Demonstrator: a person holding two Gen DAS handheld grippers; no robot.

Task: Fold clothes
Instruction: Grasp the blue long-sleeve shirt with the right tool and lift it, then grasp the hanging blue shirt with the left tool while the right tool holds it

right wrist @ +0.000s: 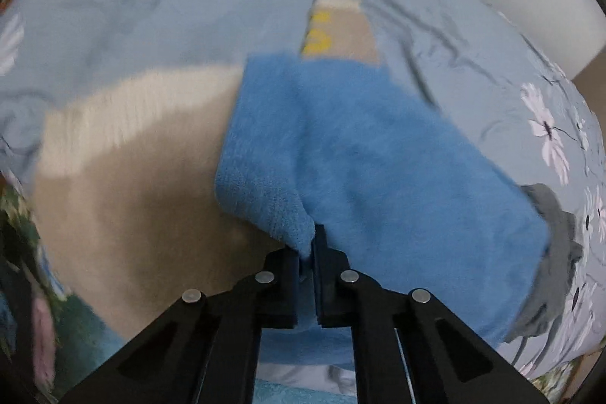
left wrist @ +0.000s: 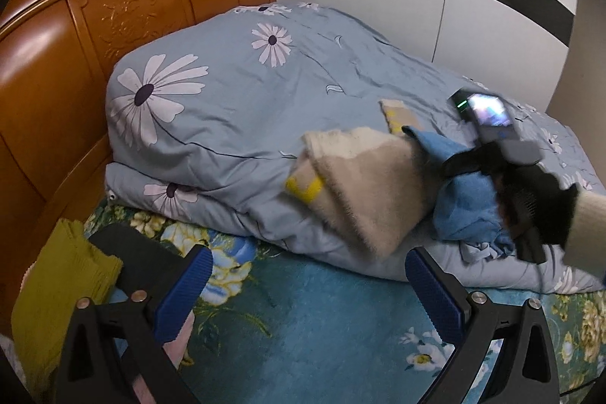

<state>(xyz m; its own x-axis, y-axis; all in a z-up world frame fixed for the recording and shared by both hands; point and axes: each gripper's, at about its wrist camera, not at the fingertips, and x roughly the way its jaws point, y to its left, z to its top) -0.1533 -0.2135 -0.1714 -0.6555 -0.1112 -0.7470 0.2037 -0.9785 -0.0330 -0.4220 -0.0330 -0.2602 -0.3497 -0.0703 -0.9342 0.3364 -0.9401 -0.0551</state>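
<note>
Left wrist view: left gripper (left wrist: pixel 306 286), jaws spread wide and empty, hovers over the floral bedsheet (left wrist: pixel 303 320), probably waiting to take a free edge. The fuzzy blue-and-beige sweater (left wrist: pixel 371 192) lies draped on the folded daisy-print duvet (left wrist: pixel 242 108). Olive knit garment (left wrist: pixel 60 286) at left; carved headboard (left wrist: pixel 94 36) behind.

Right wrist view: right gripper (right wrist: pixel 308 245) is clamped on the sweater's blue hem (right wrist: pixel 299 226), apparently lifting it for a fold. A grey garment (right wrist: pixel 556 237) peeks from beneath; the duvet's bulk leaves no flat surface.

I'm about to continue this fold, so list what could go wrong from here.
1. The right claw pinches only a small bunch of the fuzzy blue-and-beige sweater; it may slip free.
2. The left claw is open and holds nothing, so the sweater, draped over the lumpy blue floral quilt, may fold crooked.
</note>
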